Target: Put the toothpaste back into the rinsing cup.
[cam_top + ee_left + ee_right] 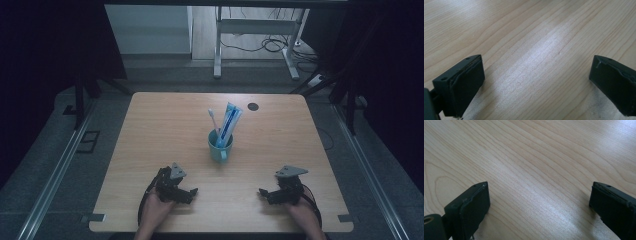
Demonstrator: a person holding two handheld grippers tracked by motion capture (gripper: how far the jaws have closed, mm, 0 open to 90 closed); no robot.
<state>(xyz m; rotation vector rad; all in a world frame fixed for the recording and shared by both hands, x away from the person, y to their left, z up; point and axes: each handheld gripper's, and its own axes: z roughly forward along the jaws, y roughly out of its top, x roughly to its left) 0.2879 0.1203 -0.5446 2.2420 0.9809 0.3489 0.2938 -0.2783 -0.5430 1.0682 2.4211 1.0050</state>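
A light wooden tabletop (165, 120) is seen from above, with a teal ceramic mug (219, 146) standing near its centre; a white-handled toothbrush (212, 120) and a blue-and-white toothpaste tube (229, 125) are propped upright inside it, both leaning slightly. The left tool (194, 191) is rested at about seven o'clock from the mug and the right tool (262, 192) at about five o'clock — each well apart from it, near the tabletop's front edge. In both gripper views the black jaws are spread wide over bare wood, with nothing held between them. Should the mug's contents be reached for, a tip-over could be caused by a jaw pushing the tall tube sideways, since the load sits high above the rim. The thin toothbrush could also be missed or pinched askew — its handle lies just beside the tube, leaving little room for a jaw.
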